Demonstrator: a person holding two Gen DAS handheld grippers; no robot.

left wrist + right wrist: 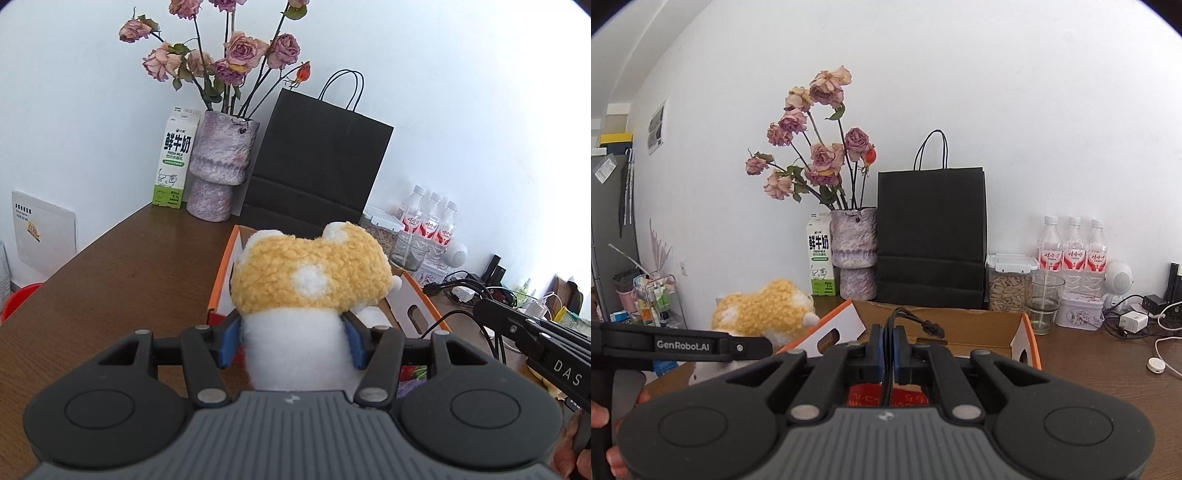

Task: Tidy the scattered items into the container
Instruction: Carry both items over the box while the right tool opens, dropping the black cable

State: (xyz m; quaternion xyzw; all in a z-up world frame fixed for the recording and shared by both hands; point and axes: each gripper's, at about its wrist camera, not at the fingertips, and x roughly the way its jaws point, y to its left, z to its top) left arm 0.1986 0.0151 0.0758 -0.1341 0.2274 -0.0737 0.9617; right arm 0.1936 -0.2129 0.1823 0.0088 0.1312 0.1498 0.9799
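Left wrist view: the left gripper (291, 341) clamps its blue pads (228, 343) on the white lower body of a yellow-and-white plush toy (310, 273), which is held clear of the brown table (122, 280) in front of an open cardboard box (221, 280) with orange edges. Behind the box stand a black paper bag (321, 162), a mottled vase (218, 166) of dried roses (240, 48) and a milk carton (173, 162). The right gripper's body enters at the right edge.

Right wrist view: the right gripper (888, 350) has its jaws closed tight on a black cable (905, 317), whose plug end hangs over the box (960, 328) interior. The plush toy (764, 310) appears to the left, just outside the box's left wall, with the left gripper's arm crossing below it. Three water bottles (1073, 243), a lidded jar (1010, 284), a glass (1044, 299) and a small tin (1078, 312) stand to the right of the bag (931, 236), with chargers and cords near the table's far right.
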